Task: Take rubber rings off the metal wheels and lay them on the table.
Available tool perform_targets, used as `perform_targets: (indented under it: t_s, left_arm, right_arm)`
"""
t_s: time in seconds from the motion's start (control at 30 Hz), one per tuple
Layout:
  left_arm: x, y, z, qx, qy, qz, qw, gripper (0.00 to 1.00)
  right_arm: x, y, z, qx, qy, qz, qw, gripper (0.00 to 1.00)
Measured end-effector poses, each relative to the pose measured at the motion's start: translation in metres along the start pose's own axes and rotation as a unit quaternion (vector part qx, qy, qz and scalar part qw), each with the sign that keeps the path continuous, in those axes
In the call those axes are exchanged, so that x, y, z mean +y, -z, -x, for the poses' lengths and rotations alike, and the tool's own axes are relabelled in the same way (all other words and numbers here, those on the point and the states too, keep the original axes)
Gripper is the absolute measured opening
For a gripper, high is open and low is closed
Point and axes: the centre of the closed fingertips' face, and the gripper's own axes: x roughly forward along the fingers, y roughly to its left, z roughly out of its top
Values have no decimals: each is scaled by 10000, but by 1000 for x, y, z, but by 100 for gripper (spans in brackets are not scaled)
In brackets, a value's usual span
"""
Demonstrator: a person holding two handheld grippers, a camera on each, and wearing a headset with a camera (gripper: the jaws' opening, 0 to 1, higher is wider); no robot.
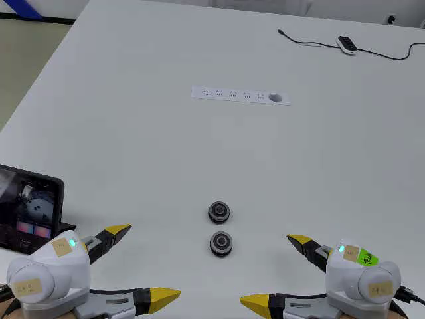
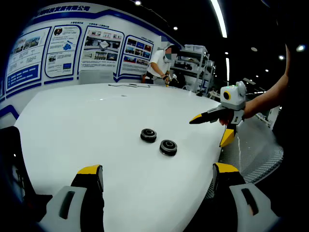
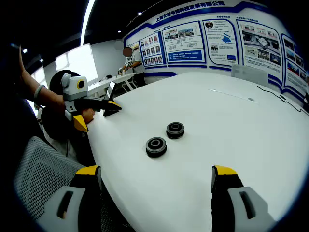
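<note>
While spread wide, both tools [image 1: 147, 260] [image 1: 269, 270] empty

Nothing really legible here: the wall posters [image 2: 63, 46] carry print too blurry to read, and the tan sticker [image 1: 62, 246] on the left gripper [image 1: 152, 259] is a smudge.

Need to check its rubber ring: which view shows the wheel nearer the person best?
The right gripper view: the nearer wheel is largest there, face and dark rim both visible. The left gripper view shows it smaller; the head view, small from above.
</note>
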Motion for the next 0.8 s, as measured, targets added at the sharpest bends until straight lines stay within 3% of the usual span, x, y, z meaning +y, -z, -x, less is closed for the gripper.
perform_targets:
  t_s: [0.8]
  left_arm:
    - [-1,2,0,45,15,1,10000,95]
  right_arm:
    - [1,2,2,30,-20,-40,10000,95]
